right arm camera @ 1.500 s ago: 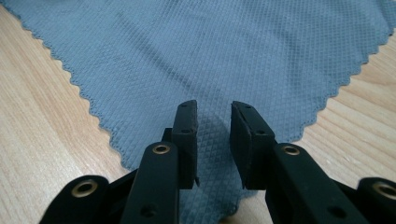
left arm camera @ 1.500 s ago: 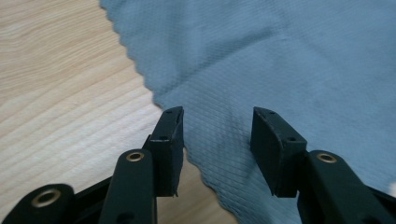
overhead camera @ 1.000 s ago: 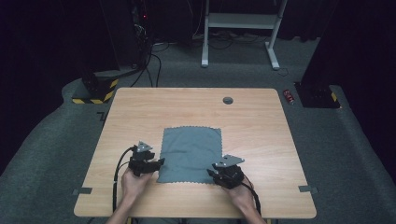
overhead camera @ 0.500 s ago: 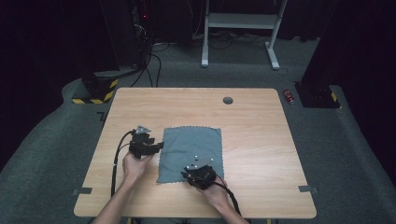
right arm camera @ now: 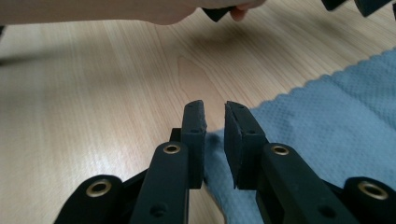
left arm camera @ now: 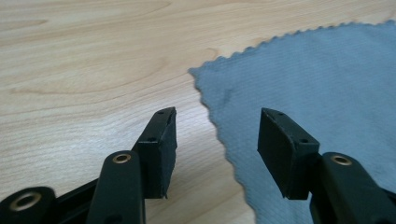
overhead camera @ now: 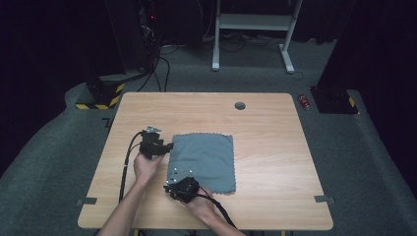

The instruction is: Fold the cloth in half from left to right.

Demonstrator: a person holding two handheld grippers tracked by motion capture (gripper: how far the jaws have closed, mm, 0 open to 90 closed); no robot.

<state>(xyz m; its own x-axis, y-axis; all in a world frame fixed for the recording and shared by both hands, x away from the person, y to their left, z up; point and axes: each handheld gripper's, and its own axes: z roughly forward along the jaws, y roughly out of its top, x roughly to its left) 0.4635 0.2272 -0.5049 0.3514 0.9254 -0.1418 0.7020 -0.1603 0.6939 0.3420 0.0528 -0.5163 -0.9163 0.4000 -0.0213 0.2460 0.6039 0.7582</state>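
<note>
While the grey cloth [overhead camera: 205, 161] lies flat and square near the middle of the worktop [overhead camera: 275, 147], a little toward the near edge and the left side, wide bare wood stays free along the far edge and the right edge. Its border is cut in small zigzags and its weave is fine. The left gripper [left arm camera: 217, 140] stands just beside the cloth's far left corner with its jaws wide; the cloth's edge runs between them, but the pads do not press it. The right gripper [right arm camera: 215, 140] sits at the near left corner; its jaws have just been closing and stand narrow, with the cloth's edge between them. Whether they pinch it I cannot tell.
</note>
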